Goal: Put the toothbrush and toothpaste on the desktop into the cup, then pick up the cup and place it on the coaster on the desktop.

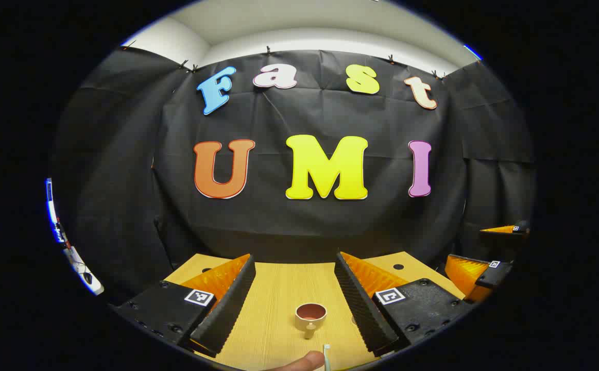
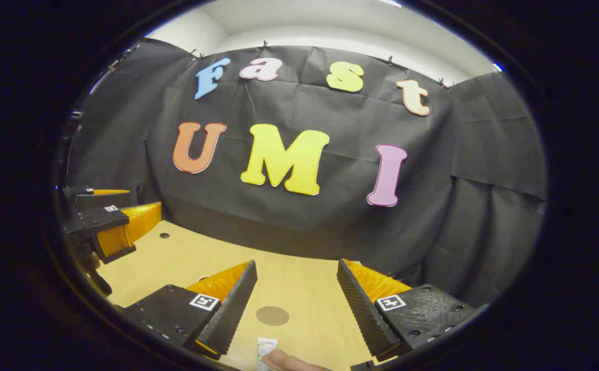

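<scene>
Left gripper [image 1: 294, 304]: fingers spread wide, nothing between them. The cup [image 1: 310, 315] stands upright on the wooden desktop [image 1: 273, 288] in the gap, handle toward the near edge. Nearer still, the toothbrush [image 1: 326, 355] tip lies beside a fingertip [image 1: 304, 360]. Right gripper [image 2: 294, 304]: also spread, empty. The round coaster [image 2: 272, 315] lies flat between its fingers; the toothpaste [image 2: 266, 350] sits at the near edge, touched by a finger [image 2: 291, 362]. The left gripper shows far left, well apart.

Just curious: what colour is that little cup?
Beige outside, reddish-brown inside: the cup shows best in the left gripper view.
</scene>
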`<action>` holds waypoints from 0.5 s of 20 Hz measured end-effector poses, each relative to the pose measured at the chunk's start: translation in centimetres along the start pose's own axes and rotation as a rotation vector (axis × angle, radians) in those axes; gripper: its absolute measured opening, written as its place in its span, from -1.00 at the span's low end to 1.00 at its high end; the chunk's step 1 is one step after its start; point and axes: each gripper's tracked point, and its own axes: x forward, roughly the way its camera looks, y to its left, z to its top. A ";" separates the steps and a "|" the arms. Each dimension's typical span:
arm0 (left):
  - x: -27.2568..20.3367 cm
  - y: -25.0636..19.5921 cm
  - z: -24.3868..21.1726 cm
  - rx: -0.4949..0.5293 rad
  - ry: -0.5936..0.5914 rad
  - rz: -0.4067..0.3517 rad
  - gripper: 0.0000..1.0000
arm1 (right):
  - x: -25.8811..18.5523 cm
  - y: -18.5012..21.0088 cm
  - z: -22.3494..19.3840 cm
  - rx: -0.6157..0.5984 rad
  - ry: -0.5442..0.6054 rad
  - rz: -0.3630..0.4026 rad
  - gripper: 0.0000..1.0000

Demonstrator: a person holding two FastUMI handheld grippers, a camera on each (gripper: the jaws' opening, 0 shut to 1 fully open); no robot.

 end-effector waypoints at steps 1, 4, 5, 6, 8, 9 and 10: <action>0.0 -0.1 0.5 0.006 -0.009 0.006 0.95 | 0.4 0.2 0.0 0.002 0.008 0.017 0.89; 0.2 -1.1 1.0 -0.005 -0.024 0.001 0.94 | 1.5 0.1 0.1 -0.005 0.017 0.052 0.94; 0.2 -1.6 0.7 -0.011 -0.020 -0.005 0.95 | 1.7 -0.2 0.0 -0.005 0.023 0.054 0.94; 0.1 -1.8 0.6 -0.015 -0.017 -0.001 0.95 | 2.1 -0.3 -0.2 0.001 0.028 0.059 0.94; 0.3 -2.5 0.1 -0.021 -0.004 -0.002 0.95 | 2.5 -0.2 -0.5 0.002 0.038 0.073 0.89; 0.4 -2.7 -0.1 -0.023 0.004 0.001 0.95 | 2.6 -0.4 -0.6 -0.006 0.040 0.077 0.89; 0.5 -2.9 -0.2 -0.025 0.008 0.002 0.95 | 2.7 -0.5 -0.6 -0.010 0.038 0.081 0.89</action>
